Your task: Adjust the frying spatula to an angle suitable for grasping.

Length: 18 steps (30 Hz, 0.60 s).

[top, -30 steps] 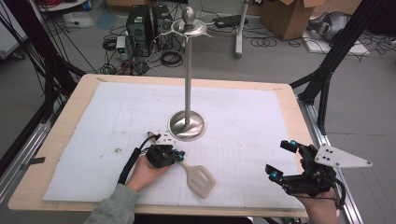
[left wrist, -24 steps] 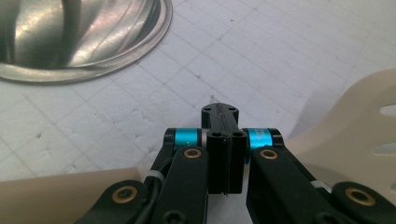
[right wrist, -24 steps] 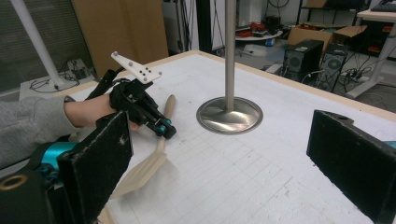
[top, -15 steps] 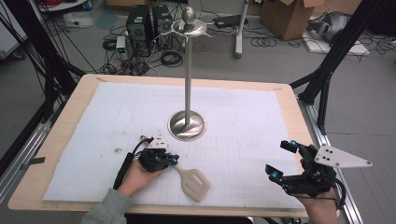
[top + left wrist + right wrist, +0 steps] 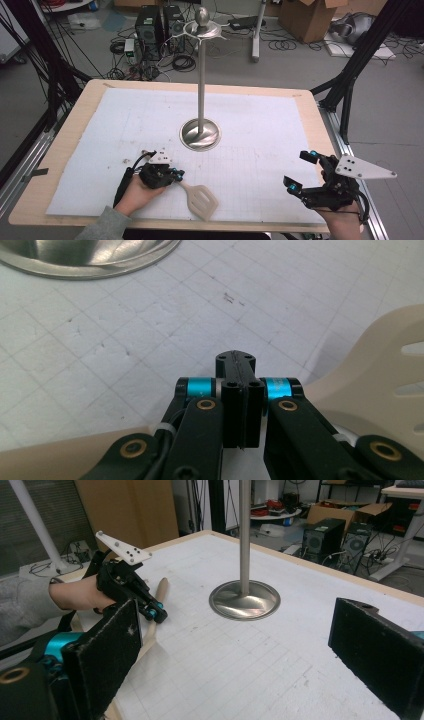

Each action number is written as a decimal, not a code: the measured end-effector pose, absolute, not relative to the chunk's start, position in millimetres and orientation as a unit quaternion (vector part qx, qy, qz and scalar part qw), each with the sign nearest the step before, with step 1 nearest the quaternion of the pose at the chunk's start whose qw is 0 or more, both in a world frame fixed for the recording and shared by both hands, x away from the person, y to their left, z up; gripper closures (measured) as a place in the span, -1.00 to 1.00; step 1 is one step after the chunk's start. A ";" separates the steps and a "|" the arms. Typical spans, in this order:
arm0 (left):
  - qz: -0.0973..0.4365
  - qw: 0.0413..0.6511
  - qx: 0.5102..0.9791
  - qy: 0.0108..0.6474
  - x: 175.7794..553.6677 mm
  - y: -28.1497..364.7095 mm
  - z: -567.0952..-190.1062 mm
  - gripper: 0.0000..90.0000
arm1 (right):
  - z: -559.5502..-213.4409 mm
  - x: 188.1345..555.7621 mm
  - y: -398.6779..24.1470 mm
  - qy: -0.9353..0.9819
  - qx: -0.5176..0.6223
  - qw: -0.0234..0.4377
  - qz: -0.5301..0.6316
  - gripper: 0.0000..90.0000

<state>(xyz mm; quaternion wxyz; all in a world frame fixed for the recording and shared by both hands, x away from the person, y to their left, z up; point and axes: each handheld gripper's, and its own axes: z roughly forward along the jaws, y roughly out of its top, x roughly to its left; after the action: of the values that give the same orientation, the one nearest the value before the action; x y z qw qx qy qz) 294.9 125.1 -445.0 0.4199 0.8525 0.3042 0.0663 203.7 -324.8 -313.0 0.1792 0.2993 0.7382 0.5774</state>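
A beige slotted spatula point(image 5: 201, 200) lies flat on the white mat near the front edge. My left gripper point(image 5: 176, 175) sits right over its handle, jaws pressed together. In the left gripper view the shut jaws point(image 5: 235, 362) point across the mat, and the spatula point(image 5: 370, 365) passes beneath them; nothing shows between the pads. In the right gripper view the handle point(image 5: 161, 587) sticks out past the left gripper point(image 5: 156, 614). My right gripper point(image 5: 300, 170) rests at the front right corner, open, with nothing between its wide black pads point(image 5: 107, 645).
A tall metal stand with a round base point(image 5: 200, 135) rises from the middle of the mat point(image 5: 125, 125); its base shows as well point(image 5: 85, 260) point(image 5: 245, 600). The wooden table edge point(image 5: 65, 145) frames the mat. Cables, computers and boxes lie on the floor behind.
My left gripper has slid toward the front left, away from the stand's base, and the spatula has moved with it. The right gripper has kept still.
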 end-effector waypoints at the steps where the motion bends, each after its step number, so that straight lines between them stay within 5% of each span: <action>1: 0.068 0.420 0.853 0.303 294.2 126.3 -445.0 1.00 | -312.8 203.6 -324.8 0.738 0.300 0.179 0.578 -0.87; 18: 0.077 0.416 0.854 0.302 279.9 151.5 -443.1 1.00 | -313.0 204.8 -322.5 0.738 0.299 0.175 0.578 -0.87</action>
<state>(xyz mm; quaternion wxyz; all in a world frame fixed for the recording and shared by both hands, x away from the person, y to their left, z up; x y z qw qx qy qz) 279.9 151.5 -443.1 0.4163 0.8540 0.3022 0.0774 204.8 -322.5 -313.0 0.1755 0.2991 0.7384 0.5783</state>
